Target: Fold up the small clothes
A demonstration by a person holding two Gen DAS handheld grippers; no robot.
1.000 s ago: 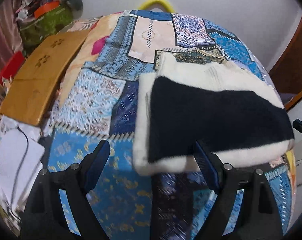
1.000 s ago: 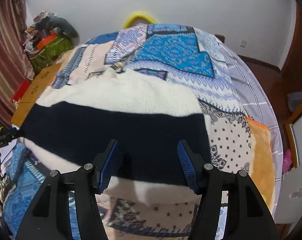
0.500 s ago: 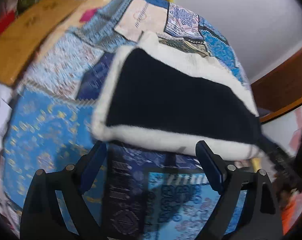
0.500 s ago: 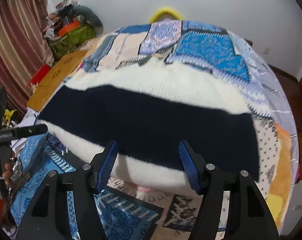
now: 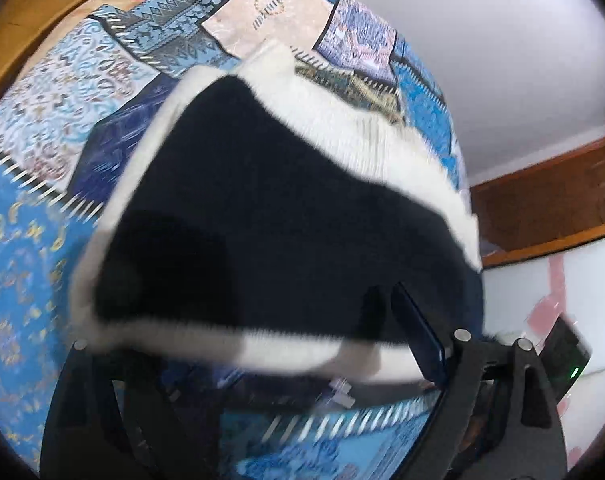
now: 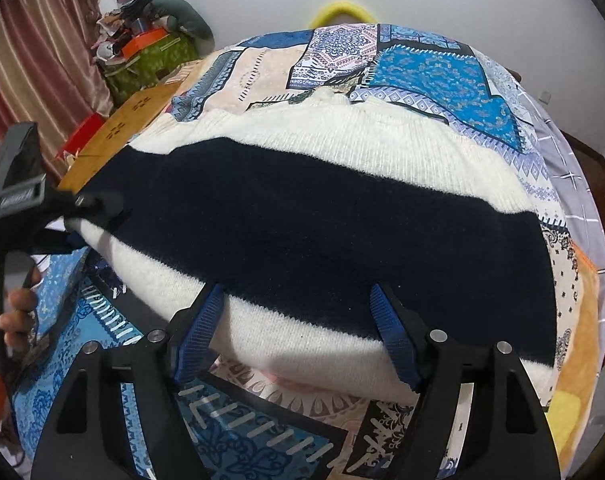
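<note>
A folded knit garment [image 6: 322, 224], cream with a wide dark navy band, lies on a patchwork bedspread [image 6: 422, 68]. It also fills the middle of the left wrist view [image 5: 262, 232], blurred by motion. My right gripper [image 6: 298, 332] is open, its blue-padded fingers [image 6: 390, 336] straddling the garment's near cream edge. My left gripper [image 5: 246, 344] is open at the garment's near edge; its left finger is hidden under the cloth. In the right wrist view the left gripper [image 6: 82, 208] touches the garment's left end.
A wooden board [image 6: 118, 132] lies off the bed's left side, with a cluttered green bundle [image 6: 150, 60] behind it. A striped curtain [image 6: 30, 80] hangs at left. A yellow ring [image 6: 340, 8] shows behind the bed. A wooden cabinet [image 5: 554, 192] stands at right.
Both grippers have moved forward to the garment's near edge. The left view has swung right and closer, and the cloth now covers its left finger. The jaws stay open.
</note>
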